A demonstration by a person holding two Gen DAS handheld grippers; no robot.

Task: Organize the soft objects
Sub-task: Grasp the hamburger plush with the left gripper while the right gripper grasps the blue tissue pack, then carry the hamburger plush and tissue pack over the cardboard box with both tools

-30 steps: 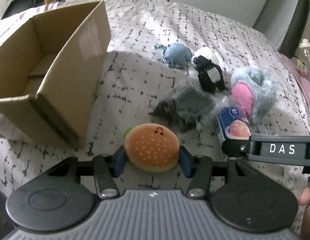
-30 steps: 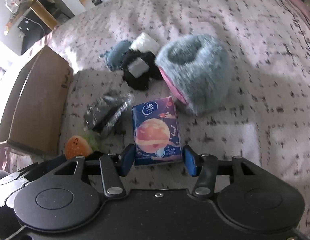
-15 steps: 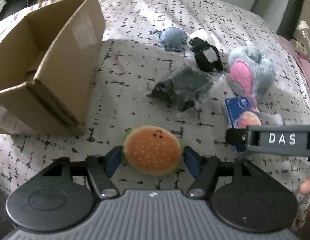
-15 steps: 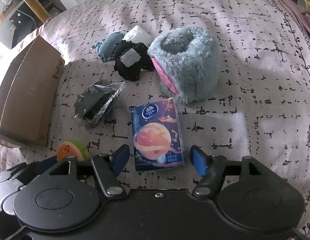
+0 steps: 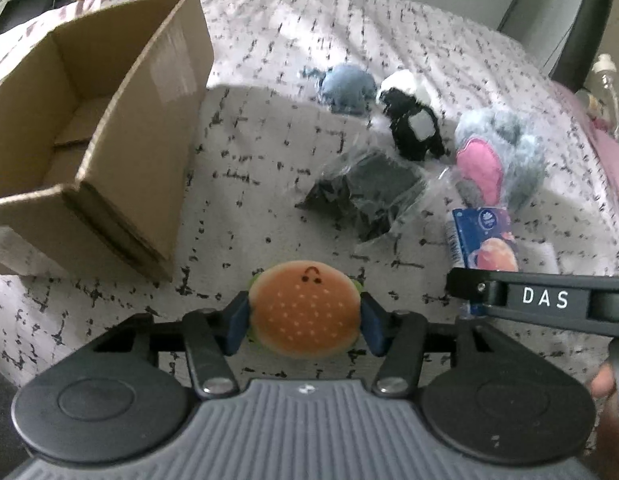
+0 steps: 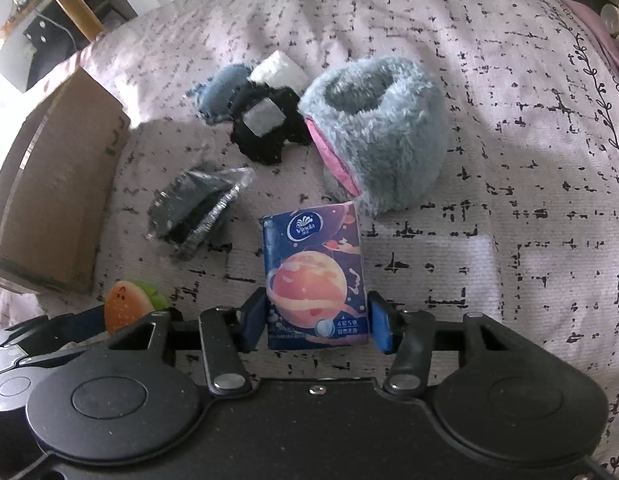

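Left gripper [image 5: 303,320]: 2 blue pads pressed against the sides of the burger plush [image 5: 303,314], jaws just closed in on it. Plush sits low over the bedspread [image 5: 269,128], just off the near corner of the cardboard box [image 5: 149,128].

Right gripper [image 6: 316,322]: jaws just closed too, left pad against the tissue pack [image 6: 315,280] and right pad at its other edge, so clamped on it. Pack stands upright between the pads, its top edge near the grey fluffy slipper [image 6: 381,128].

Box: open top, long wall facing the clutter, interior bare as far as visible. Open strip of bedspread between box wall and the bagged dark item [image 5: 369,196].

Cluster behind: black plush [image 5: 413,128] touching the blue-grey plush [image 5: 345,90]; slipper just right of them.

Bedspread right of the slipper lies open. Bed edge falls off at the lower left, dark floor below. The 2 grippers sit close side by side.
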